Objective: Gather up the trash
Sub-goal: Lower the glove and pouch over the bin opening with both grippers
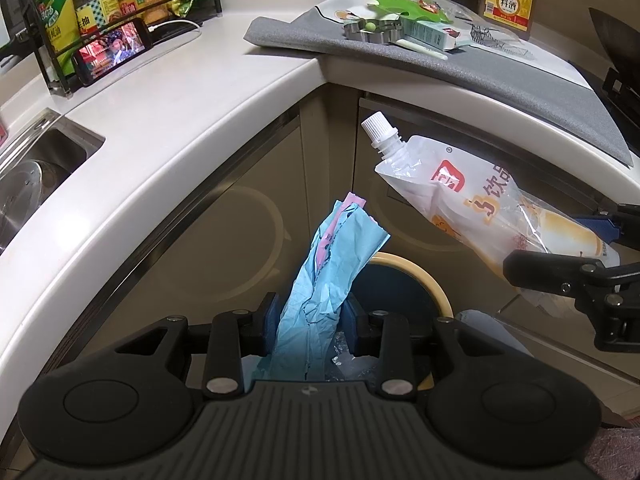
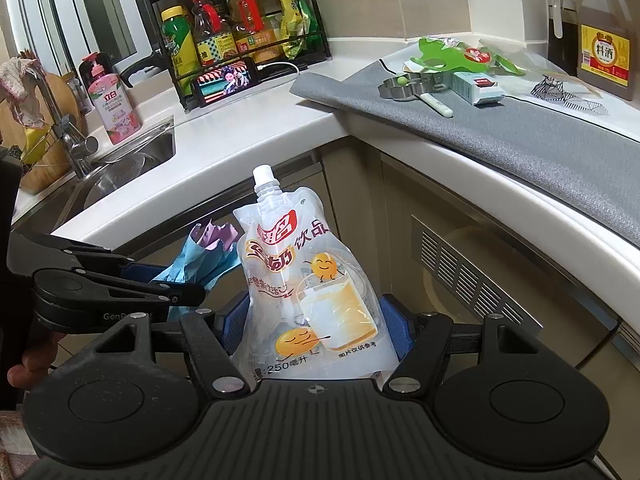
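Now, with the left gripper (image 1: 308,326) clenched on crumpled blue paper (image 1: 320,280) above the bin (image 1: 434,284) and the right gripper (image 2: 316,328) grasping the drink pouch (image 2: 308,280) beside it, centre each over the opening before releasing the jaws.

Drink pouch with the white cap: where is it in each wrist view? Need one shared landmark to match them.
Left wrist view: the drink pouch sits at right of centre, cap pointing up-left, its lower end held in the right claw coming in from the right edge.
Right wrist view: the pouch stands upright at centre, between that claw's blue pads.
Shared landmark: the phone with its lit screen, leaning against the bottle rack.
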Demonstrator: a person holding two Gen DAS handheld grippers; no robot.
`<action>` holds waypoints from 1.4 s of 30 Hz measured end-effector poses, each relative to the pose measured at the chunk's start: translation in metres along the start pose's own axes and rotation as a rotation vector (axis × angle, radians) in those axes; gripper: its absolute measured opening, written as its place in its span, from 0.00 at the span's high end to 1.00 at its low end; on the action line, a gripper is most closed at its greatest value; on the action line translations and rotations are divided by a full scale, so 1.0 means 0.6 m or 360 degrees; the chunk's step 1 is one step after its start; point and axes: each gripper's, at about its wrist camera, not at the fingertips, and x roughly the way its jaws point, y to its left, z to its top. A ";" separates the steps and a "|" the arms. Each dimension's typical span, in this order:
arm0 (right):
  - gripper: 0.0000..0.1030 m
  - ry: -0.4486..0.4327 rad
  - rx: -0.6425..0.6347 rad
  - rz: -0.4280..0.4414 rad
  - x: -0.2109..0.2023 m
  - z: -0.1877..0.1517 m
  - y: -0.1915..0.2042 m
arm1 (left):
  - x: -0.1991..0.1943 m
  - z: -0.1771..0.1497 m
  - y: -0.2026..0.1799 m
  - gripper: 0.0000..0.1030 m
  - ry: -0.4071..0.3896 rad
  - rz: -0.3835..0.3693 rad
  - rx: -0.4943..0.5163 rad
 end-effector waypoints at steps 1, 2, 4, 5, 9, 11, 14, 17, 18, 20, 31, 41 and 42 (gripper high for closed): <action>0.31 0.0000 0.0002 0.0000 0.000 -0.001 0.000 | 0.000 0.000 0.000 0.64 0.0000 0.0001 0.0000; 0.31 0.0001 0.0005 -0.0002 0.001 -0.001 0.000 | 0.000 0.000 0.000 0.64 0.0000 0.0001 0.0000; 0.31 0.0006 0.0011 -0.0003 0.002 -0.001 -0.001 | 0.000 0.000 0.000 0.64 0.0006 0.0002 0.0000; 0.31 0.0008 0.0014 -0.0003 0.002 0.000 -0.001 | 0.001 0.001 0.001 0.64 0.0010 0.0002 -0.0001; 0.31 0.0013 0.0024 -0.0004 0.003 -0.001 -0.004 | 0.002 0.001 0.001 0.63 0.0016 0.0008 -0.0003; 0.31 0.0014 0.0029 -0.0007 0.004 -0.001 -0.003 | 0.002 0.001 0.001 0.63 0.0019 0.0008 -0.0006; 0.30 0.0015 0.0036 -0.0011 0.004 -0.001 -0.004 | 0.003 0.001 0.002 0.63 0.0023 0.0008 -0.0009; 0.30 0.0019 0.0041 -0.0014 0.005 -0.002 -0.003 | 0.004 0.001 0.002 0.63 0.0030 0.0008 -0.0013; 0.30 0.0019 0.0042 -0.0013 0.005 -0.002 -0.003 | 0.005 0.000 0.002 0.63 0.0031 0.0008 -0.0014; 0.30 0.0018 0.0039 -0.0014 0.005 -0.002 -0.004 | 0.004 0.000 0.003 0.63 0.0030 0.0010 -0.0015; 0.30 0.0020 0.0042 -0.0015 0.007 -0.003 -0.005 | 0.004 -0.001 0.005 0.63 0.0031 0.0013 -0.0012; 0.30 0.0022 0.0044 -0.0020 0.009 -0.003 -0.007 | 0.008 0.000 0.002 0.63 0.0034 0.0018 0.0006; 0.30 0.0024 0.0047 -0.0025 0.011 -0.003 -0.006 | 0.009 0.000 0.002 0.63 0.0040 0.0013 0.0005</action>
